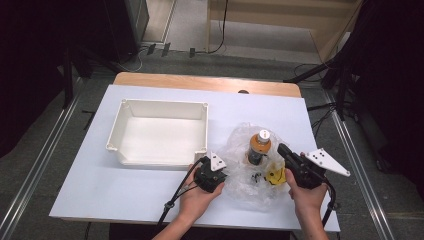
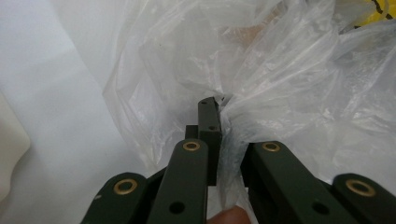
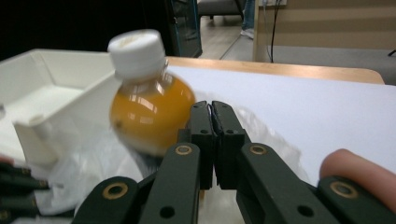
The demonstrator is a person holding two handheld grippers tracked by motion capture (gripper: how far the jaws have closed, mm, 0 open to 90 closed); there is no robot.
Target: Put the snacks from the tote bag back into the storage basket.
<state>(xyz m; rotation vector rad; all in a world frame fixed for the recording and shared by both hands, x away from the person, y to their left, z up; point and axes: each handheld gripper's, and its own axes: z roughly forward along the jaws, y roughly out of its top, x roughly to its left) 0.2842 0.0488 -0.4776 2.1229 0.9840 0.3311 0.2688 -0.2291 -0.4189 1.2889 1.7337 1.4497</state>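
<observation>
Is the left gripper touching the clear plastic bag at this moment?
Touching. In the left gripper view the left gripper has its jaws shut on a gathered fold of the plastic bag, and the film bunches right at the tips.

White tray (image 1: 125, 121); white table (image 1: 100, 185)

Crumpled clear plastic bag (image 1: 240, 175), upright orange bottle (image 1: 259, 146)

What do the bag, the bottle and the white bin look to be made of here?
Bag: thin clear plastic film, glossy, judging by its fine crinkles and see-through folds. Bottle: probably clear plastic with an orange drink inside, given the bright reflections on its wall; its white cap looks like matte plastic. White bin: likely rigid moulded plastic, smooth and dull, with rounded corner posts.
</observation>
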